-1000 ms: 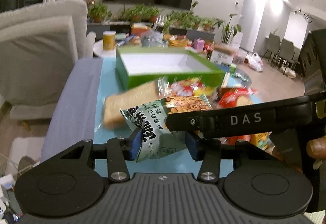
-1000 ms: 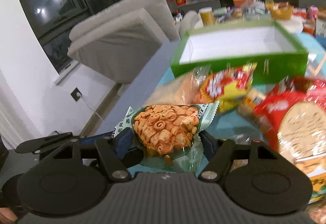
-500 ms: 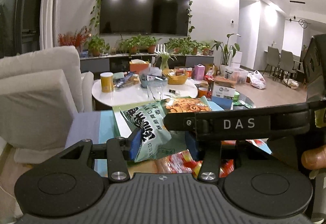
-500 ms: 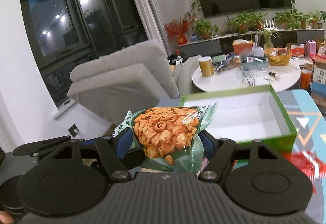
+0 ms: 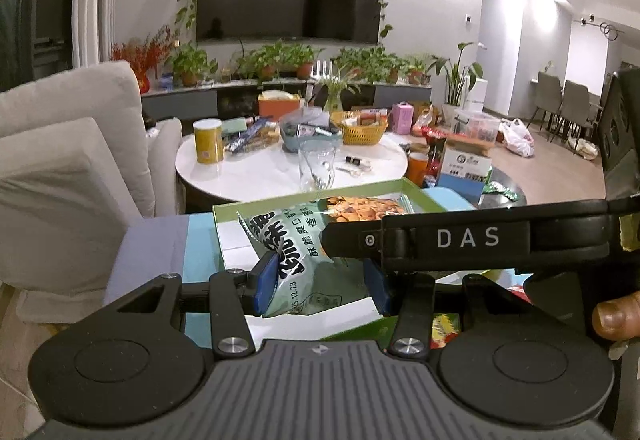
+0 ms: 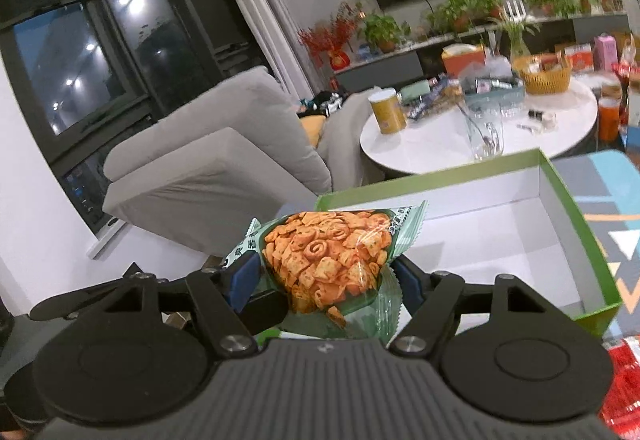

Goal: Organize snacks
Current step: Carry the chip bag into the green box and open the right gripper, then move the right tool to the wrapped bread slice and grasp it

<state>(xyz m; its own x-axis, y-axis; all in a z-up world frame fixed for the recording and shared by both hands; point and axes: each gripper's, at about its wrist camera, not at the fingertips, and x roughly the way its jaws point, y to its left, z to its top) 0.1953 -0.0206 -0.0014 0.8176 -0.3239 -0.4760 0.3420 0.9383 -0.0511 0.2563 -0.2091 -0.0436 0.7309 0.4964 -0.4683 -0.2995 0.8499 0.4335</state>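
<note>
You have both the left gripper (image 5: 318, 286) and right gripper (image 6: 324, 280) clamped on the green cracker packet (image 6: 328, 260), poised just above the green box (image 6: 576, 216)'s near corner.

A snack bag over an open box

The snack bag (image 5: 298, 260) is held above the open box (image 6: 560, 208), which sits on the bench (image 5: 196, 240). Behind the box is a round table (image 5: 260, 168) with a can (image 5: 208, 141), a glass (image 5: 316, 170) and a basket (image 5: 362, 128) on it. A sofa (image 5: 60, 168) is to the left.
</note>
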